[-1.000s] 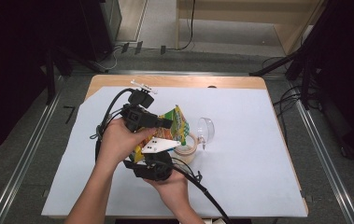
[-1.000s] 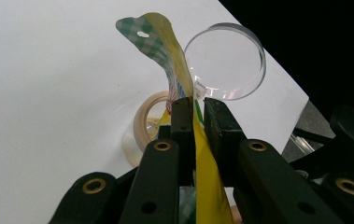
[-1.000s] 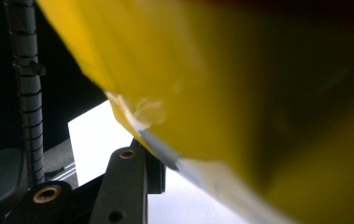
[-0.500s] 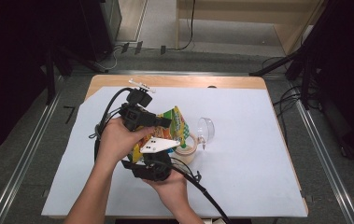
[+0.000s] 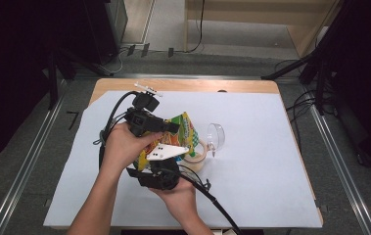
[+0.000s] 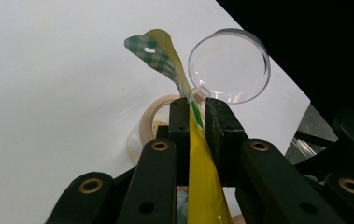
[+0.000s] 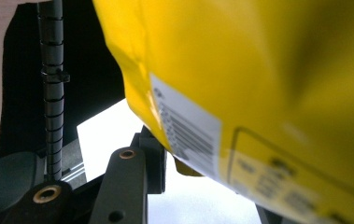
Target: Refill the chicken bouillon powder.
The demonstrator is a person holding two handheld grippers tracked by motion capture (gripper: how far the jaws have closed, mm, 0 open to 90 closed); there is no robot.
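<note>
The yellow snack bag (image 5: 173, 134) hangs above the middle of the desk (image 5: 271, 196), carried between the two hands over the white sheet that covers it. The left gripper (image 5: 166, 126) comes in from the left; in the left gripper view its two black jaws are clenched on the bag's top edge, the thin yellow film (image 6: 198, 158) pinched flat between the pads and the green-checked hanging tab (image 6: 153, 51) curling up beyond the tips. The right gripper (image 5: 166, 164) comes at the bag from below, on the person's side. In the right gripper view the bag's printed back (image 7: 258, 93), with its barcode, lies close across the lens and covers the jaw tips; one jaw stands against the bag's lower edge, yet whether the pair presses on it I cannot tell. Directly under the bag a tape roll (image 5: 197, 155) lies on the sheet, and just beside it a clear plastic cup (image 5: 216, 135) lies on its side.
</note>
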